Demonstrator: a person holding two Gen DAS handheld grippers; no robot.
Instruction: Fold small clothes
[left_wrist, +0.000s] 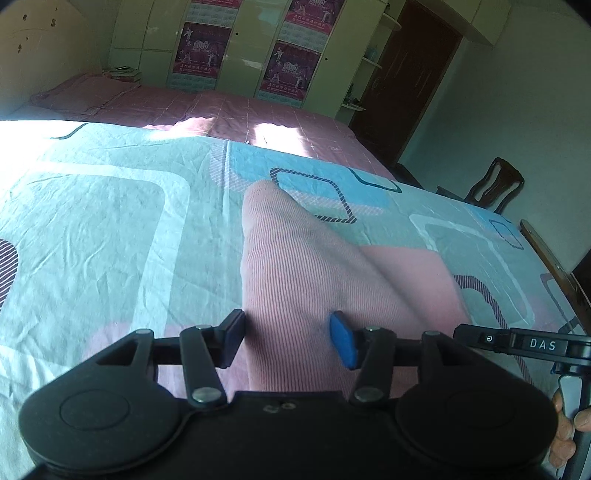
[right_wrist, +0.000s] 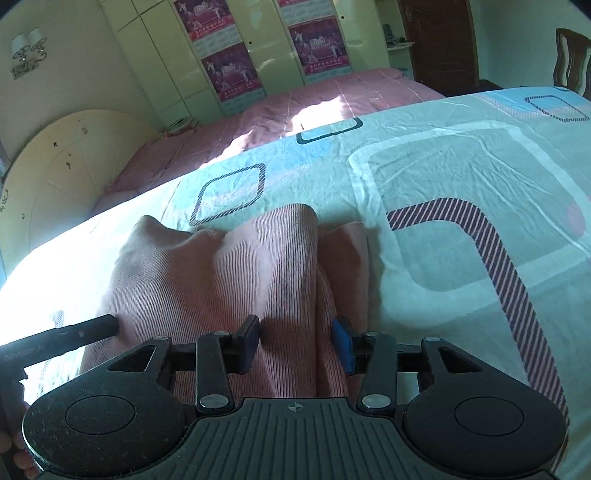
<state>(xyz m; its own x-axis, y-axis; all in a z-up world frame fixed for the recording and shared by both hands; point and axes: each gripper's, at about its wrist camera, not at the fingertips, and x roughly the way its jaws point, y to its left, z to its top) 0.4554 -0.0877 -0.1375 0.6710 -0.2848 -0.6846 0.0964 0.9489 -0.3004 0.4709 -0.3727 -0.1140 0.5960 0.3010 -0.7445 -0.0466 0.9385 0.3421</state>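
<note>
Pink ribbed garment (left_wrist: 295, 266) lies folded on the patterned bedsheet (left_wrist: 110, 221). Left gripper (left_wrist: 288, 339) and right gripper (right_wrist: 295, 343) straddle it, jaws part-open, gripping nothing. Risk: a pad snagging cloth could undo the fold.

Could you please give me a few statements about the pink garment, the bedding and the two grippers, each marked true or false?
1. The pink ribbed garment lies on a sheet printed with rounded squares. True.
2. The left gripper is clamped shut on the garment. False: its pads stand apart, with the cloth lying between them unpinched.
3. The right gripper is over the garment. True: its jaws are open, with pink fabric showing in the gap.
4. The bed behind has a green cover. False: the cover is pink.
5. A wooden chair stands beyond the edge of the printed sheet. True.
6. The garment is folded into a neat square. False: it is bunched, with loose folds.
</note>
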